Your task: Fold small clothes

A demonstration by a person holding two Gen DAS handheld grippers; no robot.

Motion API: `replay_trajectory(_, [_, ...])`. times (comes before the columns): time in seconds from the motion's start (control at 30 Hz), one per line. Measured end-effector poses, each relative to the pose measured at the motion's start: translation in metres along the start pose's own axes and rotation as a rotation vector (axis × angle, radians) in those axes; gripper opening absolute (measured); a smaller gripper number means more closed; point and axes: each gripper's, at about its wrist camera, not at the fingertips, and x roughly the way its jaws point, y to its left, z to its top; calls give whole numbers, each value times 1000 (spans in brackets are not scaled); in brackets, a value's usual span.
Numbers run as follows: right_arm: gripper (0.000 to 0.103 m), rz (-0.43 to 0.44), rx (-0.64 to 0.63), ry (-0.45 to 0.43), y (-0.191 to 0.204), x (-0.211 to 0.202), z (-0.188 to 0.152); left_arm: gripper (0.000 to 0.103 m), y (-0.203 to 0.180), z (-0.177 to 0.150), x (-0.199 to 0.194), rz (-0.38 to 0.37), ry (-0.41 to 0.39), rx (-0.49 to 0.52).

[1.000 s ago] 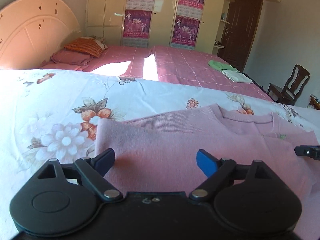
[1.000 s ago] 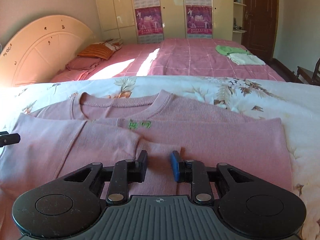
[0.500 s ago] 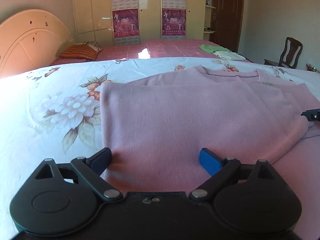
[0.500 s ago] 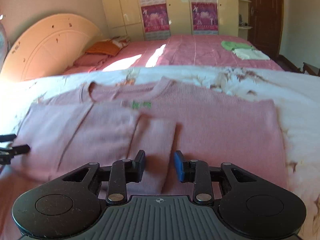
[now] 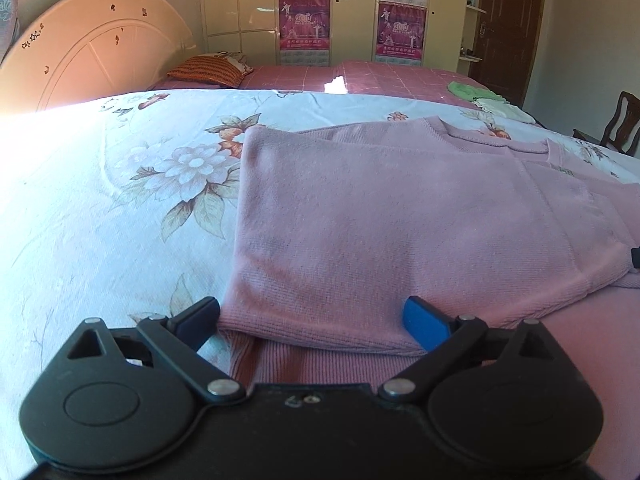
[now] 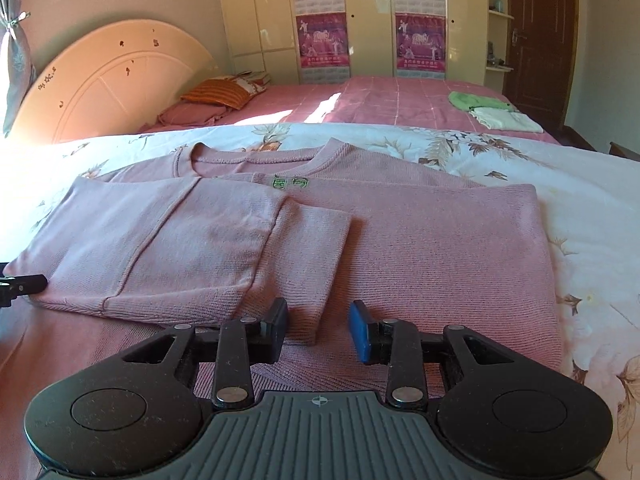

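We hold our left gripper [image 5: 312,320] wide open and our right gripper [image 6: 318,330] partly open; both have just been opening and grip nothing. The soft pink knitted sweater [image 6: 420,248] lies half folded on the flowery white bedsheet [image 5: 100,208].

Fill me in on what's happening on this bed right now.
A person with a gripper in each hand is folding a pink sweater laid flat on a floral bedsheet. One side and its sleeve are already folded across the front. The left gripper is wide open, its jaws having just opened, at the near edge of the folded part. The right gripper is open too, at the end of the sleeve, gripping nothing.
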Motion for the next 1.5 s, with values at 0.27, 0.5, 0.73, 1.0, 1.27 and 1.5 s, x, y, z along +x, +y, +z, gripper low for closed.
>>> replay_trajectory(0.27, [34,14,-24,32,-3,3,4,102,-3,1,1,36,27,-19])
replay_trajectory(0.5, [35,-34,-49,27,-7,-52,-16,84,-1,-23,-42,53,45,45])
replay_trajectory(0.73, [35,24,282,33,-74,-179,-112,88,33,-122,-133,-73,73,-17])
replay_trajectory(1.0, [81,59,448,98,-75,-272,-212,88,67,-185,-193,-509,132,-237])
replay_trajectory(1.27, [80,242,762,20,-91,-284,-237,86,87,-205,-177,-718,124,-459])
replay_trajectory(1.5, [50,306,771,48,-99,-252,-220,73,79,-194,-169,-692,138,-419])
